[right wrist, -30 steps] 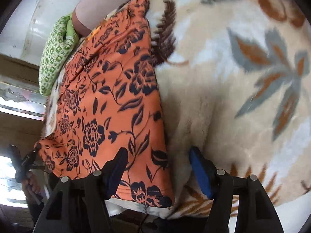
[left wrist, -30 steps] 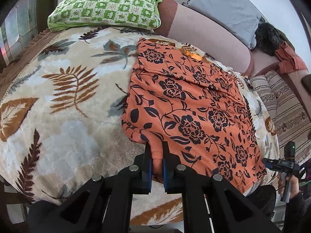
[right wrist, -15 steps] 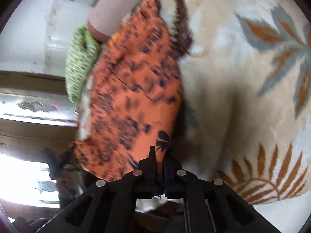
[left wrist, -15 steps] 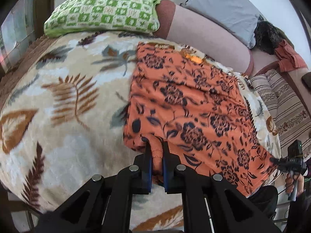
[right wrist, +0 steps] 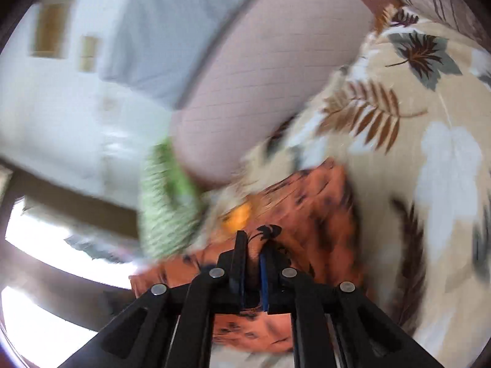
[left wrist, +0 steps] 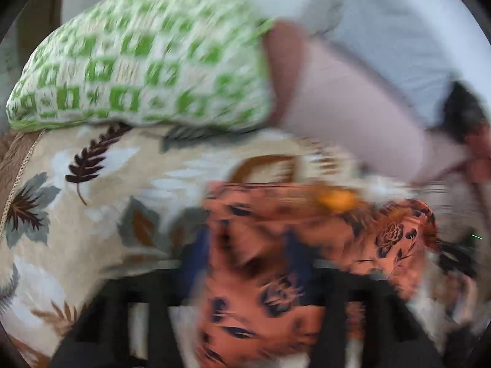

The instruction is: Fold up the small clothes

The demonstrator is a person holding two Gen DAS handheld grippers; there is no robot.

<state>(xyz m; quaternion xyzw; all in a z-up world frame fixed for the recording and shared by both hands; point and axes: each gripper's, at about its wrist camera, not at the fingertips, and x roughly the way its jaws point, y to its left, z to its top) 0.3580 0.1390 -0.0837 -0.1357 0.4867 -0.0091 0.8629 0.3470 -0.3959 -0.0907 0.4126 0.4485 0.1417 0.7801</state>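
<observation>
An orange garment with dark flowers [left wrist: 392,245] lies doubled over on the leaf-print blanket [left wrist: 92,230], its near half carried toward the pillow end. The left wrist view is heavily blurred. My left gripper [left wrist: 245,260] has its blue pads apart, with the orange cloth lying between them. My right gripper [right wrist: 253,257] is shut on a pinch of the garment's edge [right wrist: 310,211], held above the folded cloth. An orange tag [right wrist: 237,216] shows near the far edge.
A green checked pillow [left wrist: 144,61] lies at the head of the bed. A pink bolster [left wrist: 353,101] and a grey pillow [left wrist: 414,30] sit behind it. In the right wrist view the blanket [right wrist: 429,153] spreads right; a bright window [right wrist: 46,245] is at left.
Both grippers swept the garment's near edge forward toward the pillows, folding it in half. The left gripper's pads have spread apart; the right stayed shut on the cloth.
</observation>
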